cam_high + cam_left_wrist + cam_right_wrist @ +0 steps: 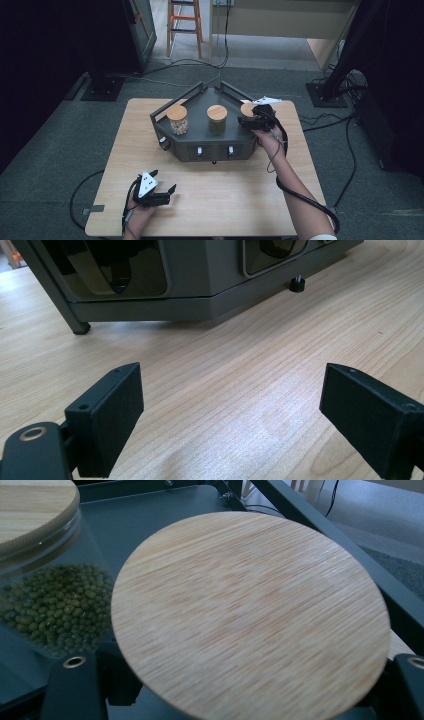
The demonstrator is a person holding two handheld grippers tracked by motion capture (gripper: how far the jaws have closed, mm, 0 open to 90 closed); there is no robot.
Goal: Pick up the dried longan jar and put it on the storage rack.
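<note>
A dark grey tray stand sits at the back of the wooden table and carries three glass jars with round wooden lids. The left jar holds pale pieces and the middle jar holds green beans. My right gripper is at the right jar, with a jaw on either side of it below the wooden lid; the lid hides the jaw tips. Near the table's front left my left gripper rests low over bare wood, its jaws wide apart and empty.
The stand has raised rails at its back and small knobs on its front wall, with a short foot beneath. Cables trail across the floor behind the table. An orange ladder and dark light-stand bases stand farther back.
</note>
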